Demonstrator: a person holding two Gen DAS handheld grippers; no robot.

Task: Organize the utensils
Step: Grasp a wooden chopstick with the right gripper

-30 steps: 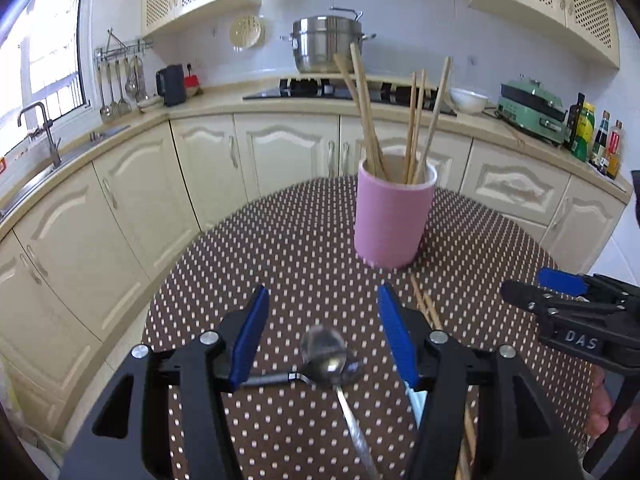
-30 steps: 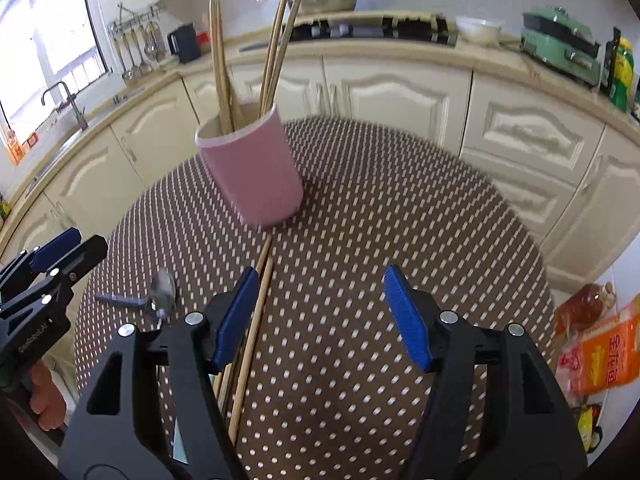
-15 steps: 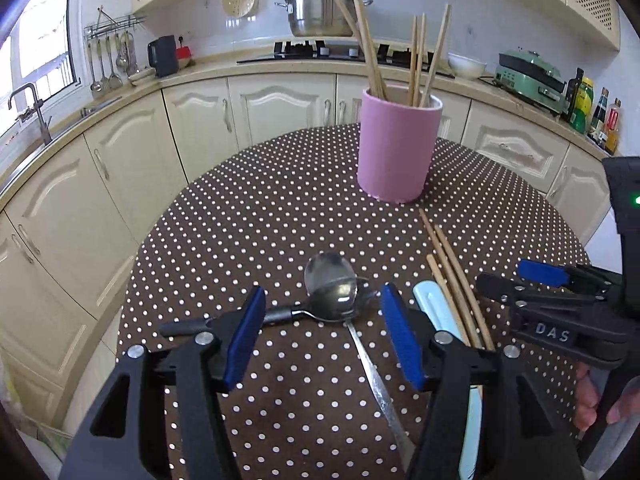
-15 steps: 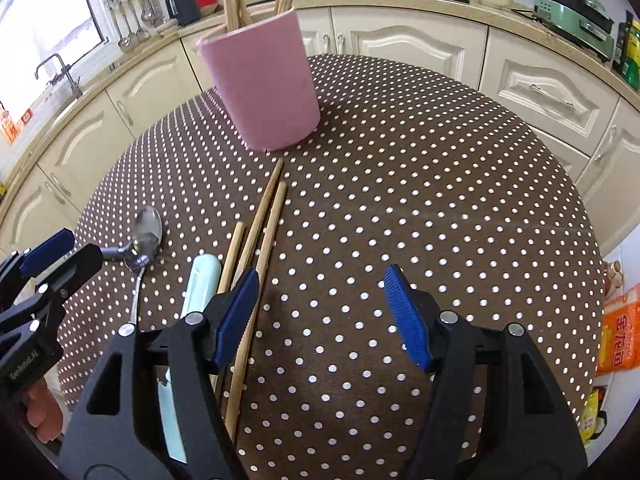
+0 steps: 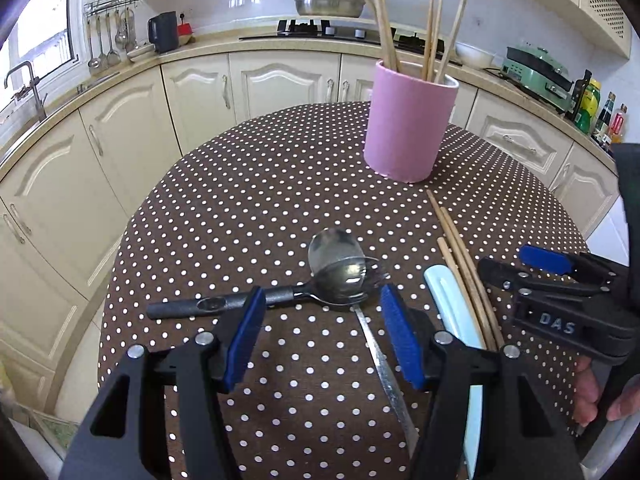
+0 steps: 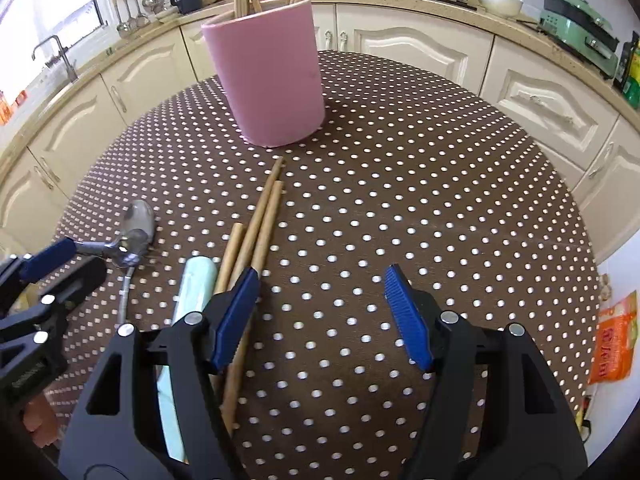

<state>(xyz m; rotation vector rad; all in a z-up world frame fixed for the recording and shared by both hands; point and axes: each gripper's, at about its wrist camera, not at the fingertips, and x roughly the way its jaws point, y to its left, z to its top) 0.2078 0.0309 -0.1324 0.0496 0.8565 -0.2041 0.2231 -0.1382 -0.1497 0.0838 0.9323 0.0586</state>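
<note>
Both hand-held grippers have sunk toward the desk [image 5: 224, 216] since the earlier frames. Left hand-held gripper [image 5: 322, 330] hangs released just near of two crossed spoons [image 5: 340, 268], nothing between its jaws. Right hand-held gripper [image 6: 320, 312] is likewise released, empty, its left finger over the loose wooden chopsticks [image 6: 260, 224] beside a pale-green handle [image 6: 196, 288]. Far off stands the pink holder [image 6: 268, 80]. Chopsticks look light, stiff, prone to roll; pinch them mid-length together. Steel spoons seem slippery; take the dark handle.
</note>
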